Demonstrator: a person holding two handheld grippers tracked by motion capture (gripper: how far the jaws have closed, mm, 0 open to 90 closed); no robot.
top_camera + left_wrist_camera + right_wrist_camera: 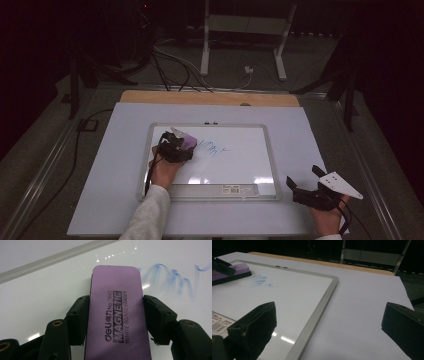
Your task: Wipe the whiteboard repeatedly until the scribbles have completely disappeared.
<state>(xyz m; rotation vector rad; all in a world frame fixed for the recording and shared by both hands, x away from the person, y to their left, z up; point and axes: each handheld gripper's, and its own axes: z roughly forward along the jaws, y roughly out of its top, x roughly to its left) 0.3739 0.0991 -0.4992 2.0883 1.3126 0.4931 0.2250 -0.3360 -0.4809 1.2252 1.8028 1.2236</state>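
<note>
One white table sheet (115,165) carries one whiteboard (240,167). My left gripper (176,148) clamps one purple eraser (116,312) flat on the board, just beside one patch of blue scribble (210,147). My right gripper (312,192) hangs wide open, empty, off the board's near right corner.

The whiteboard (235,165) is showing a glossy, smooth white face that is throwing back bright glints of light, and its frame (322,305) is looking like matt silver-grey metal or plastic. The eraser (116,312) is presenting a smooth, matt purple plastic back with black print on it. The left gripper (116,320) is showing matt black plastic jaws with brass-coloured inserts. The table cover (310,140) is looking like smooth, matt white sheet, and a strip of pale wood (210,97) is showing along its far edge
</note>
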